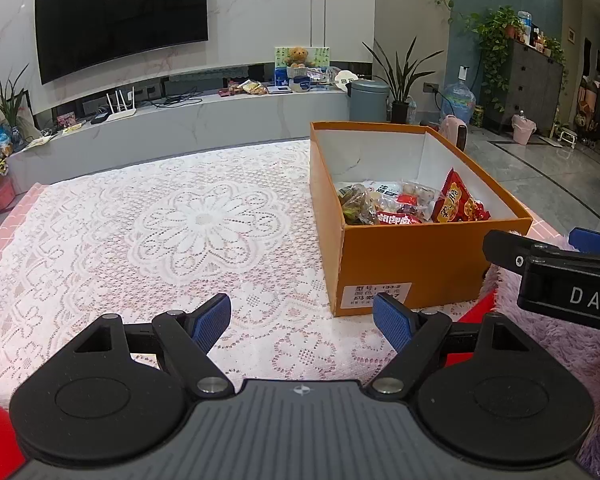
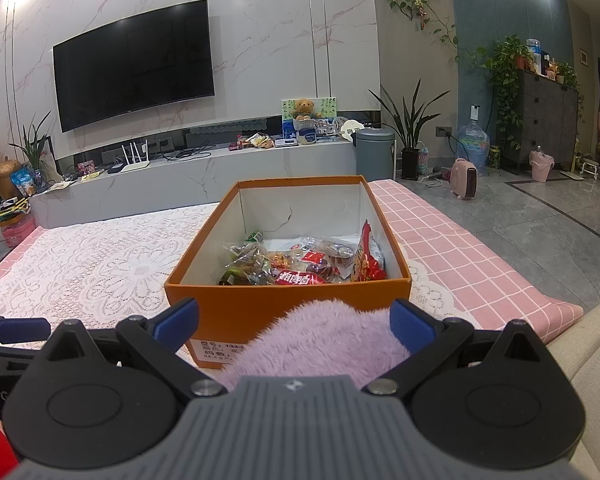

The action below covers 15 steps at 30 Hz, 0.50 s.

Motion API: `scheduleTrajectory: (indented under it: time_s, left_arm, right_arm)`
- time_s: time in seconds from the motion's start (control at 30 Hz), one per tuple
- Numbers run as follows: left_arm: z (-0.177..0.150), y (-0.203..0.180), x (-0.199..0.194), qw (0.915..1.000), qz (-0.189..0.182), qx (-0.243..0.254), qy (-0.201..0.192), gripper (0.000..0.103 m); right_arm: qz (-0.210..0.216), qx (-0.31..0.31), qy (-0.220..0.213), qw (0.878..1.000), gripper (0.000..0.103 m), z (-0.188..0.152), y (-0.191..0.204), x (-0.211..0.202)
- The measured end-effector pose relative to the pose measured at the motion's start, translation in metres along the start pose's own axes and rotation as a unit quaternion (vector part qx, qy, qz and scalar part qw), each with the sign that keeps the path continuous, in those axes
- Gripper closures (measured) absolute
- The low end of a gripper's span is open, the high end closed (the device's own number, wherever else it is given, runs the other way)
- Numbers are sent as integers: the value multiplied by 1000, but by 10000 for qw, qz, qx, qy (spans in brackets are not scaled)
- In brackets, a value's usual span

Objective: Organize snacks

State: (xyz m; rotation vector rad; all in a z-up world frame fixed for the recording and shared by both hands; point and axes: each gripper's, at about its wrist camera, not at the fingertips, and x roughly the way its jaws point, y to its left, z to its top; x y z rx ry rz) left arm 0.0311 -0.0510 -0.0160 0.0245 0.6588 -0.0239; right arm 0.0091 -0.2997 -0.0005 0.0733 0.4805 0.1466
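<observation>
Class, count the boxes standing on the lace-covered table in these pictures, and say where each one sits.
1. A single orange box stands open on the table's right part, snack packets piled at its near end. None seems hidden.

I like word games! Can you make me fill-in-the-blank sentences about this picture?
1. The snack packets lie inside the ____ box.
2. The left hand-held gripper is open and holds ____.
3. The lace tablecloth is ____ in color.

Missing words: orange; nothing; white
</observation>
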Motion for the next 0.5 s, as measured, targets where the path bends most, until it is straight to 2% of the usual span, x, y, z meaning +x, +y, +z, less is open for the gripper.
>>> scheduleTrajectory:
  time_s: [0.5]
  left_arm:
    - [2,0,-2,9999,41,-31,-90,8]
  right_arm:
    - [-4,-4,-1,10000,4,0,0,0]
